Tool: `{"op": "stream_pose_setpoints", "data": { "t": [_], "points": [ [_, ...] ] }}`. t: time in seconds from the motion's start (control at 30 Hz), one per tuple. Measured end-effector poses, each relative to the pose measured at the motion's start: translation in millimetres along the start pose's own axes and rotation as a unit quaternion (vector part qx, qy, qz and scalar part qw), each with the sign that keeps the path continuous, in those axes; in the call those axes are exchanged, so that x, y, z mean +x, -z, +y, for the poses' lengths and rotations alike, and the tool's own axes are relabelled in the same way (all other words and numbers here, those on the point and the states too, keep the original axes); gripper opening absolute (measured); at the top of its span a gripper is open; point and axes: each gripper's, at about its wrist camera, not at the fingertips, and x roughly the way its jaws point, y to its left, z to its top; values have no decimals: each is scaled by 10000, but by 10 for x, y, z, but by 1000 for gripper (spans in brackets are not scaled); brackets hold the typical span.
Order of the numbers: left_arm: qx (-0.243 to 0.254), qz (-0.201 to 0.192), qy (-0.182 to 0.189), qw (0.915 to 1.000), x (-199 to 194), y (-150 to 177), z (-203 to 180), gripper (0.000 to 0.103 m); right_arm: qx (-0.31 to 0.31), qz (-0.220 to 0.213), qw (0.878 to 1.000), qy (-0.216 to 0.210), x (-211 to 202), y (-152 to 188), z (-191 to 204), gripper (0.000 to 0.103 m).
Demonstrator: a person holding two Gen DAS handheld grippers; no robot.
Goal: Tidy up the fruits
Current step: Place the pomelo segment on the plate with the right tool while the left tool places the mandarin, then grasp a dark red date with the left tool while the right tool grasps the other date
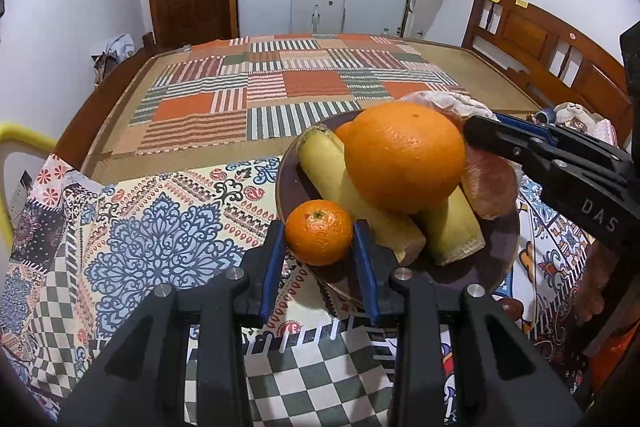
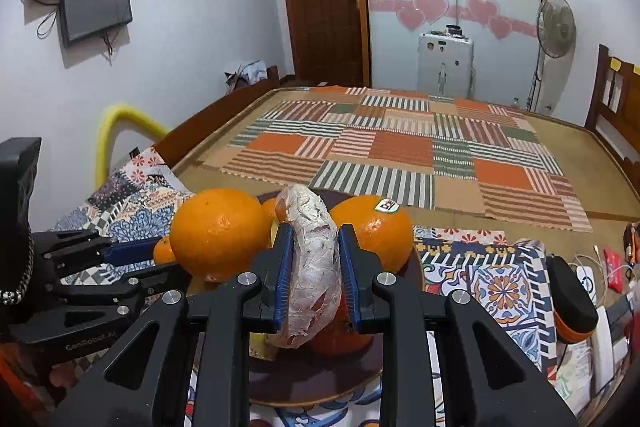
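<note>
Plate [image 1: 505, 259] on patterned tablecloth [image 1: 168, 227], piled with fruit. Big orange [image 1: 404, 157] on top of two banana pieces [image 1: 352, 195], just ahead-right of left gripper [image 1: 319, 239] fingers. Wrapped pomelo wedge [image 2: 314, 267] clamped upright in right gripper [image 2: 316, 263] fingers; stickered orange [image 2: 376, 231] just right of them. Small mandarin [image 1: 319, 237] gripped between left fingers at plate's near edge.

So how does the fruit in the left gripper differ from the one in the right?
The left gripper pinches a small round mandarin, bright orange with its peel on. The right gripper clamps a pomelo wedge, curved, peeled, pale pink under whitish membrane, and longer than the mandarin. The mandarin sits at the plate edge; the wedge stands among the oranges. Both are citrus.
</note>
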Motion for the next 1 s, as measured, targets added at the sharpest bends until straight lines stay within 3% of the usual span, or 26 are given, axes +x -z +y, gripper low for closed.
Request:
{"op": "stream_pose_setpoints", "data": {
  "t": [0.27,0.5,1.0],
  "points": [
    [-2,77,-53,10000,39,-20,-27,35,88,86,9999,-47,-12,-44,-47,22],
    [1,36,-93,10000,-35,9,-30,52,-8,185,9998,17,-39,-37,-2,23],
    [102,-397,-107,9991,-751,115,-225,52,-123,-32,9999,-13,-588,46,55,26]
  ]
}}
